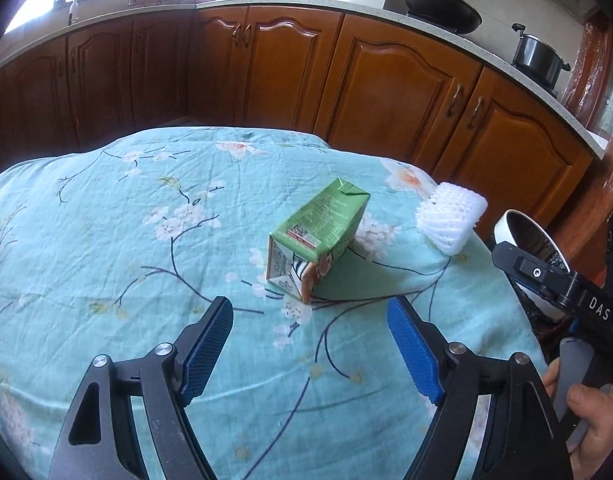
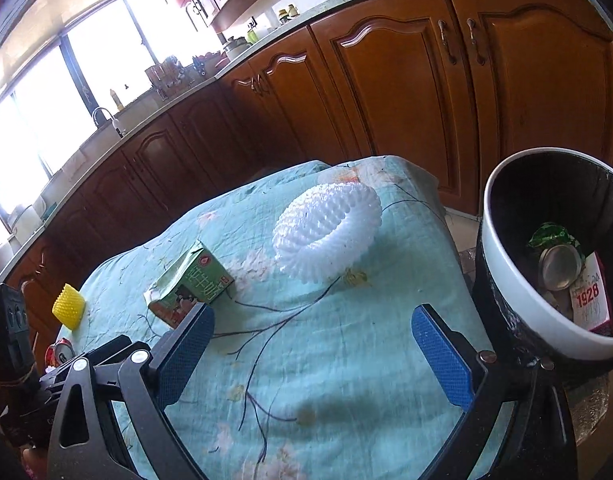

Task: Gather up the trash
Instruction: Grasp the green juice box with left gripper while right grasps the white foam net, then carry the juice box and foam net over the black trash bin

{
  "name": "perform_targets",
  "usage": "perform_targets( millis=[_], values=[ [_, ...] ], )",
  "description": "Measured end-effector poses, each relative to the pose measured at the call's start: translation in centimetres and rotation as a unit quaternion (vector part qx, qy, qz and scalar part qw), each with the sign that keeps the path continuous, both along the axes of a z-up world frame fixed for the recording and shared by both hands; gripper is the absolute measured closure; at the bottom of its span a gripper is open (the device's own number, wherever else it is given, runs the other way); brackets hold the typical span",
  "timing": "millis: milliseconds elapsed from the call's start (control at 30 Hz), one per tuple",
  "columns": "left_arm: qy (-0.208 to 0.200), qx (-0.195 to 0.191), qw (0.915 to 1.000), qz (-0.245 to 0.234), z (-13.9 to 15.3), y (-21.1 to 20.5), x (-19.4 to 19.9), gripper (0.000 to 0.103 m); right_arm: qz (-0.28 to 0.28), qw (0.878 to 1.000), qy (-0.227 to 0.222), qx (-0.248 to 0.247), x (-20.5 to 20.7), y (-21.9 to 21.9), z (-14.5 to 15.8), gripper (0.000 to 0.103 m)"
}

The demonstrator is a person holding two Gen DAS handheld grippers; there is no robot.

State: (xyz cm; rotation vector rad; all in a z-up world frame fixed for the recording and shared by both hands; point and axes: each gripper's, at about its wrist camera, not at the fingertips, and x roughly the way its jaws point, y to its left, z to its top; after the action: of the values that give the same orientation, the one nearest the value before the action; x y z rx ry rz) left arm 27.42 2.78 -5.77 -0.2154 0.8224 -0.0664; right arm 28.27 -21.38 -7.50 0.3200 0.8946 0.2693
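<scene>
A green milk carton point(image 1: 316, 236) lies on its side on the floral tablecloth point(image 1: 106, 240), just beyond my open, empty left gripper point(image 1: 310, 312). It also shows in the right wrist view point(image 2: 194, 284). A white foam fruit net point(image 1: 452, 218) lies near the table's right edge; in the right wrist view the net point(image 2: 326, 232) sits ahead of my open, empty right gripper point(image 2: 312, 320). A trash bin point(image 2: 506, 248) with a white rim stands off the table's right edge, holding a crushed can point(image 2: 560, 266) and packaging. A yellow foam net point(image 2: 69, 306) and a red can point(image 2: 60, 350) lie at the far left.
Wooden kitchen cabinets point(image 1: 386, 80) run behind the table, with a wok point(image 1: 442, 10) and pot point(image 1: 536, 58) on the counter. The right gripper's body point(image 1: 546, 280) shows at the right of the left wrist view, in front of the bin point(image 1: 526, 232).
</scene>
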Motion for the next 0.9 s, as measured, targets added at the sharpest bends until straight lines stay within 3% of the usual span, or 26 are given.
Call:
perform_targets(
  millis=[300, 333, 400, 433, 467, 500, 533, 567, 667, 900],
  values=[
    [-0.006, 0.016, 0.9998, -0.014, -1.3, 0.0, 5.3, 0.027, -0.016, 0.998, 0.053, 0.034, 5.0, -0.1, -2.3, 0.004],
    [-0.006, 0.015, 0.9997, -0.016, -1.5, -0.1, 5.6, 0.03, -0.016, 0.997, 0.059, 0.041, 5.3, -0.2, -2.6, 0.004],
    [0.002, 0.013, 0.9995, -0.027, -2.1, -0.4, 6.2, 0.057, -0.019, 0.997, 0.062, 0.049, 5.6, -0.4, -3.0, 0.009],
    [0.009, 0.013, 0.9993, -0.032, -2.4, -0.5, 6.5, 0.064, -0.018, 0.997, 0.061, 0.049, 5.6, -0.4, -3.1, 0.016],
    [0.01, 0.012, 0.9992, -0.038, -2.5, -0.6, 6.5, 0.072, -0.018, 0.997, 0.059, 0.045, 5.5, -0.4, -3.1, 0.029],
    [0.008, 0.012, 0.9991, -0.04, -2.6, -0.7, 6.5, 0.072, -0.018, 0.997, 0.058, 0.042, 5.4, -0.3, -3.0, 0.039],
    [0.004, 0.014, 0.9991, -0.041, -2.5, -0.8, 6.3, 0.073, -0.018, 0.998, 0.056, 0.039, 5.2, -0.4, -3.0, 0.059],
    [0.0, 0.015, 0.999, -0.043, -2.3, -0.9, 6.1, 0.073, -0.019, 0.998, 0.054, 0.037, 5.1, -0.4, -2.9, 0.073],
    [-0.014, 0.017, 0.9987, -0.046, -1.5, -1.3, 4.9, 0.073, -0.015, 0.998, 0.041, 0.037, 4.2, -0.6, -2.2, 0.082],
    [-0.031, -0.004, 0.9975, -0.064, 0.2, -3.0, 1.9, 0.074, 0.007, 0.999, 0.024, 0.043, 1.1, -1.0, -0.5, 0.083]
  ],
)
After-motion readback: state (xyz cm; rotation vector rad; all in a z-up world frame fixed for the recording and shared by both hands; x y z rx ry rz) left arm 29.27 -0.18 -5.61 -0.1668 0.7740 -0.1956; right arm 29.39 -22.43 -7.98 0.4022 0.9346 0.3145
